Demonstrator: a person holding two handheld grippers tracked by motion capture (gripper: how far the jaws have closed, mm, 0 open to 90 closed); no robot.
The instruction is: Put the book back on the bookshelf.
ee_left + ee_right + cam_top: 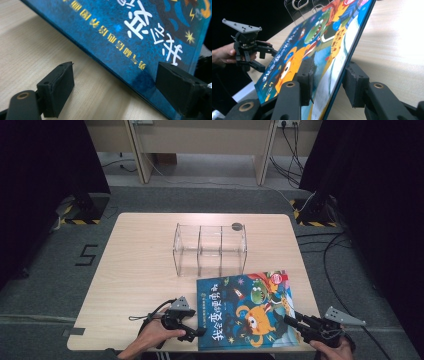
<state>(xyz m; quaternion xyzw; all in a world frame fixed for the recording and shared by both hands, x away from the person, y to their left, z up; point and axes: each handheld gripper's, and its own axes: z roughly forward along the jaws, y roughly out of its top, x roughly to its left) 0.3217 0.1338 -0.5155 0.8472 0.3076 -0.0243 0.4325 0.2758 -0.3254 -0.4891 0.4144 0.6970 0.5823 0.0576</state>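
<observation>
A blue picture book [245,310] with cartoon monsters on its cover is at the front right of the wooden table [140,270]. My right gripper [292,320] is shut on the book's near right edge. In the right gripper view the pads [308,72] sit on either side of the cover, and the book [317,42] is tilted up off the table. My left gripper [196,322] is at the book's near left corner with its jaws wide apart. In the left gripper view the raised book edge [125,32] runs between the open jaws of this gripper [115,66], and the left pad [60,87] stands clear of it.
A clear acrylic organizer [210,250] with three compartments stands mid-table behind the book. A small dark round disc [237,226] lies by its far right corner. Bare tabletop spreads to the left. Desk legs and cables are on the floor beyond.
</observation>
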